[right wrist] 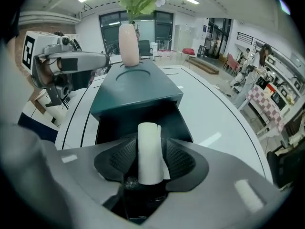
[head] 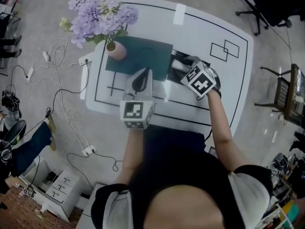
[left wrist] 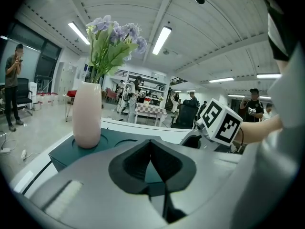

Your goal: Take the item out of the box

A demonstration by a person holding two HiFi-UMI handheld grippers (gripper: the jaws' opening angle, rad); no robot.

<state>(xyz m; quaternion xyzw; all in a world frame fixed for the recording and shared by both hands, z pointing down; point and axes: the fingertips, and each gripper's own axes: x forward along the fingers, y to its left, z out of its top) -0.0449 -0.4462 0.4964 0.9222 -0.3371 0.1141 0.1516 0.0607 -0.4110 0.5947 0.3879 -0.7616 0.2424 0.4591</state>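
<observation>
One white roll between wide-spread jaws of right gripper, clear only in its view, left gripper closed, empty

An open-plan office doubling as a test lab. A white counter is marked out in black lines. Wheeled office chairs and a small drawer unit stand around it. Cables and a power strip trail over the grey floor. Strip lights line the ceiling, with glazed partitions and people standing about.
</observation>
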